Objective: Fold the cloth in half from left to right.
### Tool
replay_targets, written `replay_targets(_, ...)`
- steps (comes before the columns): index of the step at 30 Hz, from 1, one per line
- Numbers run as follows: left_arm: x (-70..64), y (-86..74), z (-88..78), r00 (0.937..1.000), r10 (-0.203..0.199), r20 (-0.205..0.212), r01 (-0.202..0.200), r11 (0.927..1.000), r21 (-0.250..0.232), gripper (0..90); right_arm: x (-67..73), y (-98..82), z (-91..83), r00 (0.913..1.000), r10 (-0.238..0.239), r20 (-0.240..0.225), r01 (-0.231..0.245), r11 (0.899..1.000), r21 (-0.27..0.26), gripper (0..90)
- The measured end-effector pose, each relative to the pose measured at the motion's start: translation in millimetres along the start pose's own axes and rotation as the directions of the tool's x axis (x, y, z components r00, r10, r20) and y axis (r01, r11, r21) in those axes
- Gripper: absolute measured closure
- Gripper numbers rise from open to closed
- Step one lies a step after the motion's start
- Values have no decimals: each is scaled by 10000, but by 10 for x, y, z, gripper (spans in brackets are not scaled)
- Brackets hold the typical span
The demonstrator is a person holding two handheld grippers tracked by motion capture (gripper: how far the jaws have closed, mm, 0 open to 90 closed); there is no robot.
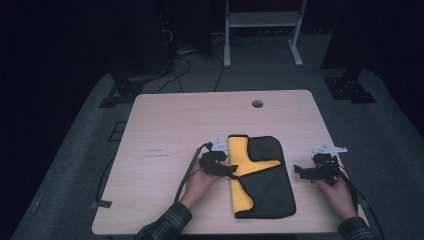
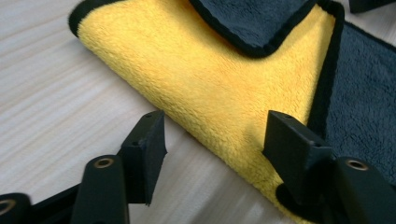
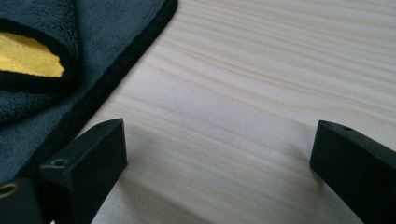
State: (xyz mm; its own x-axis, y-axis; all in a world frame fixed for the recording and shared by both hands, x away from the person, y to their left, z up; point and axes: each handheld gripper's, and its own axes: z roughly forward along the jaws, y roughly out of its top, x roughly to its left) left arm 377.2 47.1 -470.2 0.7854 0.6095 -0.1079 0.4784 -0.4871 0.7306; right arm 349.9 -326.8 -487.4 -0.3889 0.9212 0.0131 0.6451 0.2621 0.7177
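Note:
A folded cloth [image 1: 267, 180], dark grey with a yellow inner side [image 1: 239, 155] and black trim, lies on the near middle of the wooden table [image 1: 165, 125]. My left gripper [image 1: 231, 172] lies at the cloth's left edge. In the left gripper view its jaws [image 2: 215, 140] stand open, one over bare wood and the other above the cloth's yellow edge [image 2: 210, 84], with no pad pressing on it. My right gripper [image 1: 299, 171] rests just right of the cloth. Its jaws [image 3: 219, 149] stand wide open over bare wood, the grey cloth [image 3: 60, 84] to their left.
A round cable hole [image 1: 257, 104] sits near the table's far edge. The left gripper's black cable [image 1: 187, 172] runs across the table towards the front. A white stand [image 1: 260, 20] and dark equipment bases stand on the floor beyond the table. Bare wood stretches left and behind.

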Motion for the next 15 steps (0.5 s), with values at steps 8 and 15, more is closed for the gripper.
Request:
replay_targets(8, -85, -55, 29, 9999, 10, -166, -10, 10000, 16, 475, 0, 0, 0, 10000, -4, 1, 4, 10000, -1, 29)
replay_targets(15, -149, -59, 20, 9993, -61, 372, 52, 9997, 234, 778, 1, 0, 0, 10000, 6, -3, -6, 10000, -4, 29)
